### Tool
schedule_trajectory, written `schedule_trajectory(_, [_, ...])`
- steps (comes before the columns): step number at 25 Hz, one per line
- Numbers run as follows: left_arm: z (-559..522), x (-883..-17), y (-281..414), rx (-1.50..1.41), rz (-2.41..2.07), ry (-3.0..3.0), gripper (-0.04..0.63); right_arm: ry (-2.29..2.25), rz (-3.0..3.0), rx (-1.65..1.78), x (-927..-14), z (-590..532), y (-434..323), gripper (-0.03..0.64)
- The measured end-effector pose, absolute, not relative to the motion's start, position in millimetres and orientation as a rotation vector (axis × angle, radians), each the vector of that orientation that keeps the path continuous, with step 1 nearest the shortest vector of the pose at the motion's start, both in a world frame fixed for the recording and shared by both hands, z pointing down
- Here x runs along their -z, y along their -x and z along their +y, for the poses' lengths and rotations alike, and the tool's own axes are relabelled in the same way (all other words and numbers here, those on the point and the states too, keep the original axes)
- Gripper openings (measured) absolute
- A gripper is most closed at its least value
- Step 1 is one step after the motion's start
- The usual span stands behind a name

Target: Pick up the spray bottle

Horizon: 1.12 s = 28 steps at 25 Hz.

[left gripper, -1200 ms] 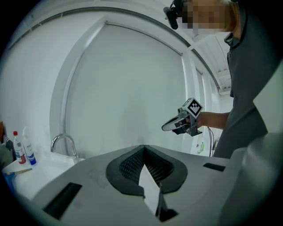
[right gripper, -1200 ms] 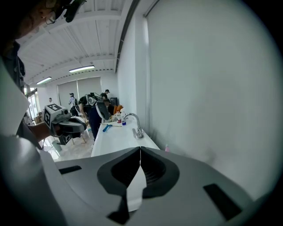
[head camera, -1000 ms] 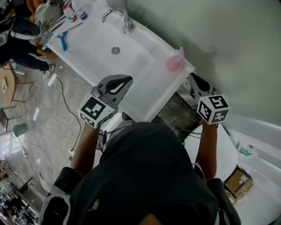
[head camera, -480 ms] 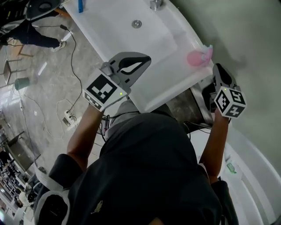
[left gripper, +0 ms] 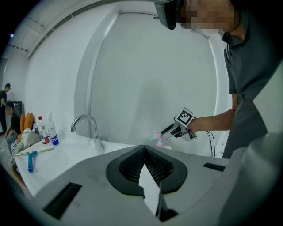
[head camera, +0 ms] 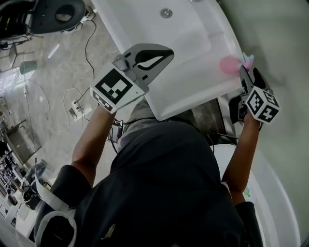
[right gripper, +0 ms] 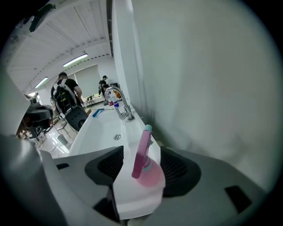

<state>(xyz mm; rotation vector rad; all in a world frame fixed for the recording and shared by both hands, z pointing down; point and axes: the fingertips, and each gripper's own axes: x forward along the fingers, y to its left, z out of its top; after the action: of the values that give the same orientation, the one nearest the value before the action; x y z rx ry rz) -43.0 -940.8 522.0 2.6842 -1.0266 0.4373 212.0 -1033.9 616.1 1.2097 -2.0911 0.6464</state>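
The pink spray bottle [head camera: 230, 64] stands on the right end of the white sink counter [head camera: 193, 77], close to the wall. My right gripper [head camera: 246, 73] reaches it from the right. Its jaws have just been opening and stand open on either side of the bottle [right gripper: 149, 171], and the pads do not press on it. In the right gripper view the nozzle points toward the camera. My left gripper [head camera: 169, 50] hangs over the counter's front edge, shut and empty, its pads [left gripper: 144, 147] meeting. The left gripper view also shows the right gripper [left gripper: 167, 132] at the bottle [left gripper: 158, 137].
A basin with a drain [head camera: 166, 13] and a chrome faucet [left gripper: 88, 128] lie left of the bottle. Two bottles [left gripper: 47, 130] and a blue brush [left gripper: 30, 160] sit at the counter's far end. The wall is directly behind. Cables [head camera: 72, 103] trail on the floor.
My right gripper has come down and forward to the pink bottle, and its jaws now stand around it. The left gripper has sunk a little over the counter's front edge.
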Motion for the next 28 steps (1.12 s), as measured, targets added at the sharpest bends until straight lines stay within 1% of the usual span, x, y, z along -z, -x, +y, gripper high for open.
schedule_trajectory(6, [-938.8,-526.6,50.0,-0.453,-1.049,-2.655,0.003,-1.172,-2.062,-0.693,-642.2,-1033.1,-201.7,0.245])
schedule_trajectory(12, [-933.7,-529.4,49.4,-0.459,-1.038,-2.650,0.003,-1.188,-2.002,-0.662,-661.7,-1033.1,-203.5,0.242])
schedule_trajectory(13, [-933.5,-529.4,49.4,-0.459,-1.036,-2.652,0.003,-1.190,-2.000,-0.660,-664.9,-1032.6,-203.5,0.216])
schedule_trajectory(14, [-933.8,-529.4,48.9,-0.459,-1.035,-2.654,0.003,-1.194,-2.002,-0.659,-666.8,-1032.6,-203.8,0.163])
schedule_trajectory(21, [-934.0,-520.6,41.2,-0.446,-1.026,-2.659,0.003,-1.243,-2.037,-0.667,-650.4,-1028.9,-214.3,0.147])
schedule_trajectory(28, [-926.1,-522.6,42.1,-0.432,-0.988,-2.712,0.003,-1.276,-2.227,-0.636,-607.9,-1015.0,-198.5,0.146])
